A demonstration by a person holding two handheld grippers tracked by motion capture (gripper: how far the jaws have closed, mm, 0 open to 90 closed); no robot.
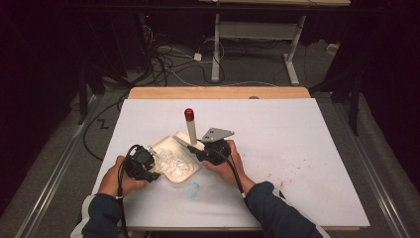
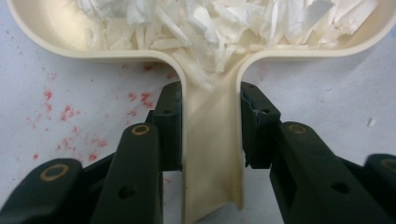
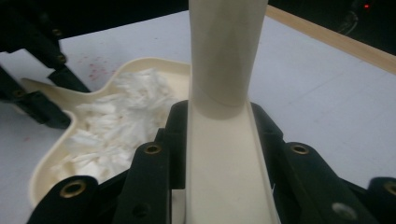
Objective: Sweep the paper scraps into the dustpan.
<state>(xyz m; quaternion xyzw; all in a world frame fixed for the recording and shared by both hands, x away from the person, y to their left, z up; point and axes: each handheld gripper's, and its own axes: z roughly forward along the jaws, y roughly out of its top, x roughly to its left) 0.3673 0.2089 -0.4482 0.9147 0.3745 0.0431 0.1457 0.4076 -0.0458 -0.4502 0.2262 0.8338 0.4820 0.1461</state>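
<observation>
1. A cream dustpan (image 1: 174, 159) lies on the white bench (image 1: 297, 144), near its front edge and left of the middle.
2. The pan holds a heap of white paper shreds (image 2: 219, 23), which spill a little way down into the neck of its handle.
3. The left gripper (image 2: 211, 133) has its jaws clamped on the dustpan's narrow channel-shaped handle, one pad against each outer wall.
4. In the high view this gripper (image 1: 141, 163) sits at the pan's near-left corner, low over the bench.
5. The right gripper (image 3: 219, 140) has its jaws closed on a cream brush handle (image 3: 224, 70) that rises steeply between them.
6. From above, the brush handle (image 1: 191, 130) stands nearly upright at the pan's far-right edge, topped by a red cap (image 1: 189, 114).
7. Faint red speckles (image 2: 51, 100) mark the bench beside the pan, and a bluish smudge (image 1: 193, 189) lies close to the front edge.
</observation>
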